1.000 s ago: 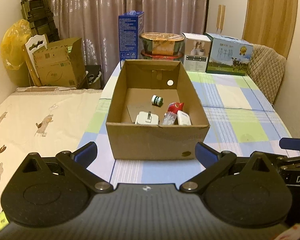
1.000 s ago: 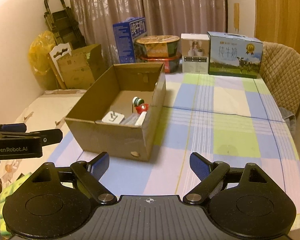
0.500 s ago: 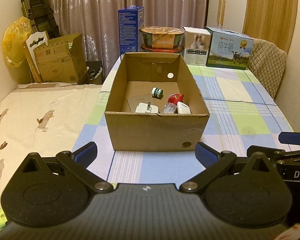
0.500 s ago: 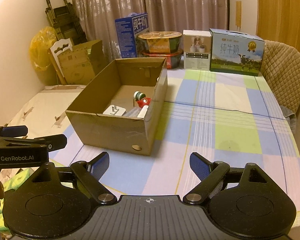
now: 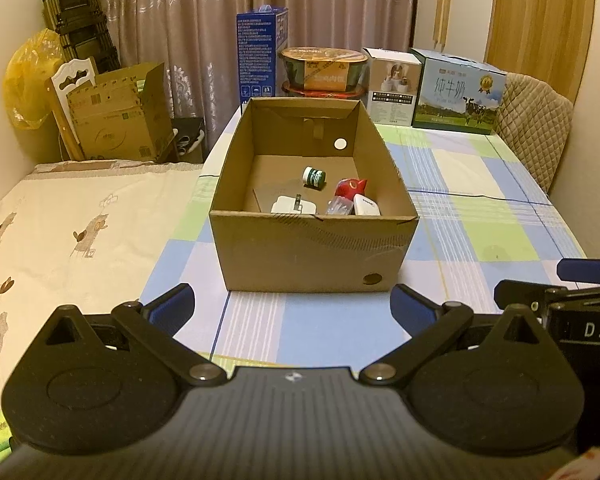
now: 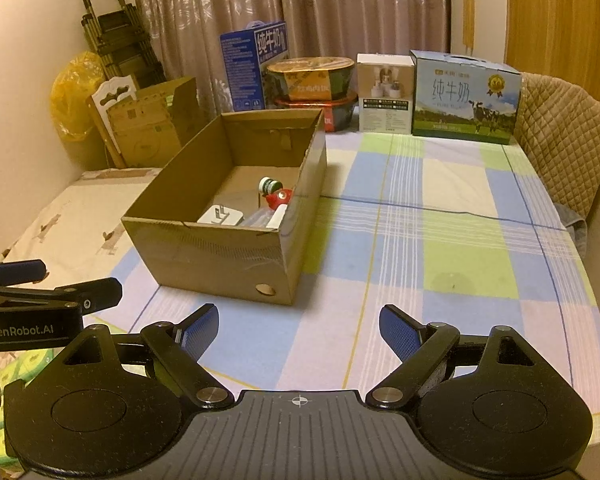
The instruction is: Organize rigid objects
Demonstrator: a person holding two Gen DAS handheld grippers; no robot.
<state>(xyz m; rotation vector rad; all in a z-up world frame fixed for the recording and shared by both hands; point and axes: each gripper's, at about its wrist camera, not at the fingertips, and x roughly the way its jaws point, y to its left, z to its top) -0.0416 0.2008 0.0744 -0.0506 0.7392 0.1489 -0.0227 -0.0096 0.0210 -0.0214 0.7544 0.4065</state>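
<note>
Left wrist view: cardboard box (image 5: 312,256) w/ small items ahead, cartons behind; both jaws wide apart, nothing held.

Warm dim indoor light, sharp focus, strong fisheye bending at edges.

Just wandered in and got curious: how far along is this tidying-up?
It looks nearly finished. The cardboard box already holds a white plug, a small green jar, a red toy and a white block. Nothing is in hand: the left claw and right claw are open and empty. No loose small items show on the checked tablecloth.
</note>
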